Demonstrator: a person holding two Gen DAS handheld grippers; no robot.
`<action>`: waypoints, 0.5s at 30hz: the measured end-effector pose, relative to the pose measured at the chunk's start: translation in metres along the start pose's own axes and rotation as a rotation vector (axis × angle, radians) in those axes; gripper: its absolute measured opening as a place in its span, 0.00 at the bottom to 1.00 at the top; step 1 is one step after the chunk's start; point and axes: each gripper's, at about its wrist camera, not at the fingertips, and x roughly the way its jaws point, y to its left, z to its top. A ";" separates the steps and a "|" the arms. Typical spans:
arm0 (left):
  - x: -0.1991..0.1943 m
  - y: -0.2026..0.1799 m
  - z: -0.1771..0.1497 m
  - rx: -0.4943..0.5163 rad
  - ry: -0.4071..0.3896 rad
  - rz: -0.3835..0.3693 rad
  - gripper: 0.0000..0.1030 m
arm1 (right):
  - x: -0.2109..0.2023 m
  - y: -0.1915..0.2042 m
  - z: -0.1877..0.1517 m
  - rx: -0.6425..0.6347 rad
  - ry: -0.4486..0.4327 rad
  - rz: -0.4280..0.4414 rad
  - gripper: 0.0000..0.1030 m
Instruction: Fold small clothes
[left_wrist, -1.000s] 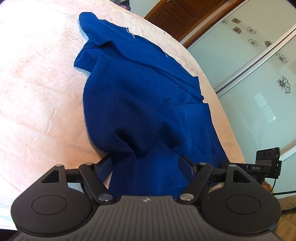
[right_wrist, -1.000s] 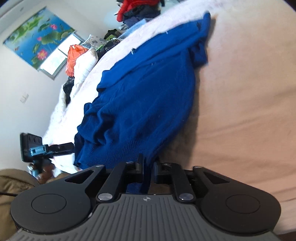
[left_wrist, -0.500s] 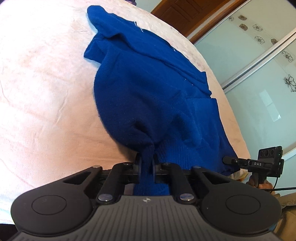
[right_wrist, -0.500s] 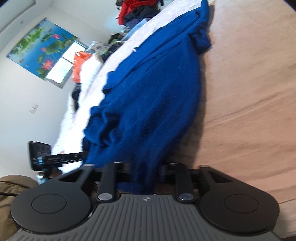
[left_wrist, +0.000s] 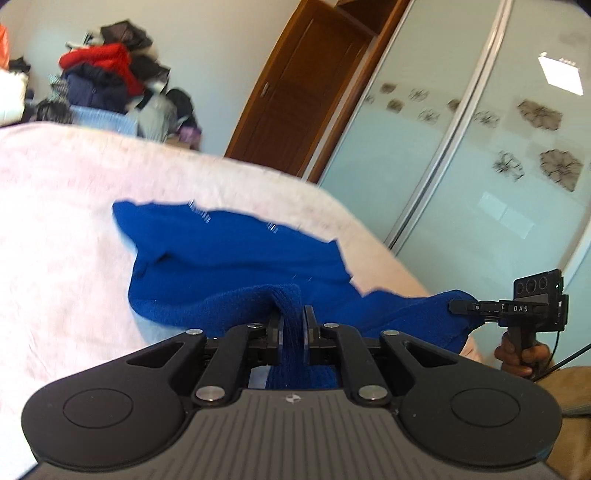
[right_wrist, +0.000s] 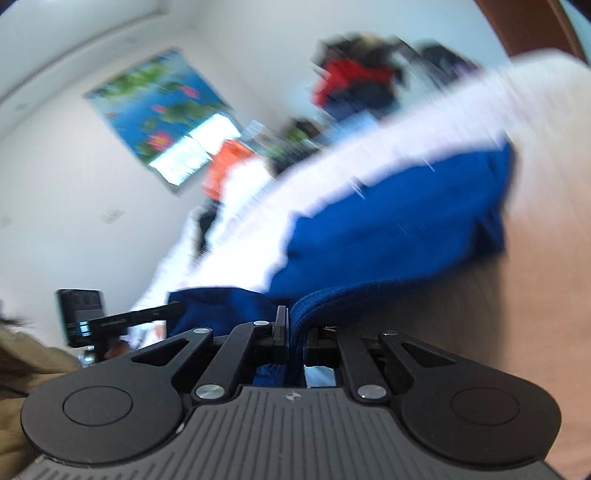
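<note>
A dark blue knitted sweater (left_wrist: 236, 258) lies on a pale pink bed cover (left_wrist: 55, 221), its near hem raised off the bed. My left gripper (left_wrist: 293, 325) is shut on a ribbed fold of that hem. In the blurred right wrist view the same blue sweater (right_wrist: 388, 236) stretches away from me, and my right gripper (right_wrist: 295, 332) is shut on the hem's other corner. In the left wrist view the right gripper's fingers (left_wrist: 461, 306) pinch blue cloth at the right edge, with a person's hand (left_wrist: 517, 354) under it. The other gripper's fingers (right_wrist: 155, 312) show at the left of the right wrist view.
A heap of clothes (left_wrist: 107, 81) is piled beyond the bed's far end. A brown wooden door (left_wrist: 295, 85) and frosted sliding wardrobe doors (left_wrist: 480, 166) stand to the right. A flower picture (right_wrist: 162, 103) hangs on the white wall.
Both grippers closed on the sweater's near hem and rose, lifting it off the bed. Both views tilted upward, so the room's walls and clothes heap came into sight.
</note>
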 end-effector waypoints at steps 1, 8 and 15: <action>-0.006 -0.003 0.003 0.008 -0.017 -0.022 0.09 | -0.004 0.007 0.003 -0.034 -0.010 0.024 0.10; 0.000 0.000 0.000 0.001 0.034 -0.004 0.09 | -0.007 0.013 0.008 -0.113 -0.008 0.079 0.11; 0.016 0.002 0.010 -0.003 0.033 0.052 0.09 | 0.009 -0.014 0.009 -0.004 -0.015 -0.004 0.11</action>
